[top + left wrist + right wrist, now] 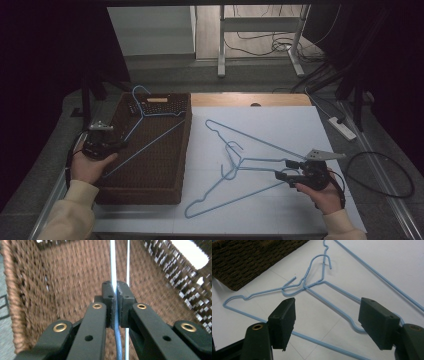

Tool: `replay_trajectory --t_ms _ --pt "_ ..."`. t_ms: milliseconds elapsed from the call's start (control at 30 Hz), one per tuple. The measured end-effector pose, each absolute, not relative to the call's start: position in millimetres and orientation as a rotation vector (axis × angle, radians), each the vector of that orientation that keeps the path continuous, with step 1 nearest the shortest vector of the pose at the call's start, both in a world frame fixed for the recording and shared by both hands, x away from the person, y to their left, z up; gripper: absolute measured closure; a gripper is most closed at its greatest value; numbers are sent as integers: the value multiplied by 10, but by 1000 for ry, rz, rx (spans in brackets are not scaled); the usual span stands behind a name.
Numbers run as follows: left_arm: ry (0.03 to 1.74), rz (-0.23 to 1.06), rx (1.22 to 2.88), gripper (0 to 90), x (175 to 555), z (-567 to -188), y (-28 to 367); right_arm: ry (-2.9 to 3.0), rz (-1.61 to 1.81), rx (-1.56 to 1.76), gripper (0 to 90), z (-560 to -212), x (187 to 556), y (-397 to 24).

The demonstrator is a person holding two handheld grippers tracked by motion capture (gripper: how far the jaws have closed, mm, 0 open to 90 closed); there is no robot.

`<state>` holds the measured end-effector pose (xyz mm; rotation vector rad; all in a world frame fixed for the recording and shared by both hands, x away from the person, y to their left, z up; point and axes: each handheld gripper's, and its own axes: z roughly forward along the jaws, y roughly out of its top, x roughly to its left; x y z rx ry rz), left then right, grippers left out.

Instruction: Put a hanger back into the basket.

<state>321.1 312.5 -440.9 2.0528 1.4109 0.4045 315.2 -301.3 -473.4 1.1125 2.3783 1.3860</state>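
The left gripper point(119, 145) is clenched on a blue wire hanger point(150, 131) inside the woven basket point(185, 145), probably to lay it down. At three o'clock, the right gripper point(284, 169) waits released over two tangled hangers point(240, 162).

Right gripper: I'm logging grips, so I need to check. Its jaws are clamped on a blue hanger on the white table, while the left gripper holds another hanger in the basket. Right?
Not quite. The right gripper is open: in the right gripper view its jaws stand apart over the blue hangers on the white table, gripping nothing. The left gripper does hold a hanger in the basket.
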Motion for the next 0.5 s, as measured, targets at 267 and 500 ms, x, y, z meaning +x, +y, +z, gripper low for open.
replay_trajectory --t_ms 267,500 --pt "1502 326 2163 844 3301 -4510 3129 2383 1382 1116 303 -4744 3157 -3000" --pt "1595 297 2172 842 3368 -4556 3139 2391 1374 1112 303 -4750 3157 -2997"
